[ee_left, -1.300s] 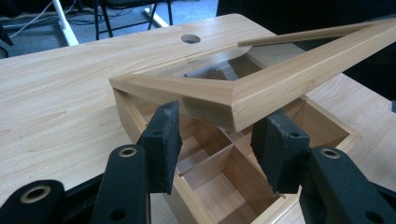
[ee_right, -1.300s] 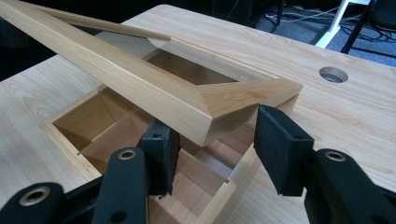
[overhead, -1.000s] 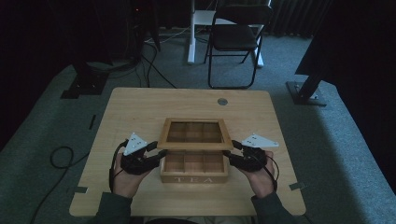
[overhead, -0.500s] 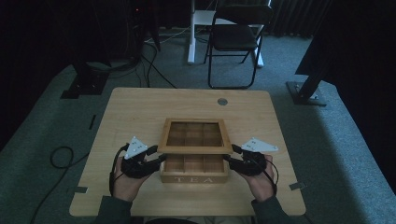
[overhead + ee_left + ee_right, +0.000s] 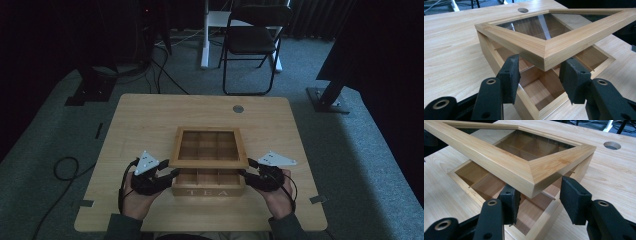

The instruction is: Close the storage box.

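left gripper (image 5: 540, 75) jaws straddling the near corner of the raised glass-paned lid (image 5: 554, 47), pads apart from it; open wooden box (image 5: 534, 87) below, on the table (image 5: 451, 50).

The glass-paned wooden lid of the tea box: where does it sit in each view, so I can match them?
High view: the glass-paned wooden lid sits mid-table, raised over the open wooden tea box.
Left gripper view: lid crosses the top, one corner above the jaws.
Right gripper view: lid spans the upper left, corner above the jaws.
Shared landmark: the round table hole.
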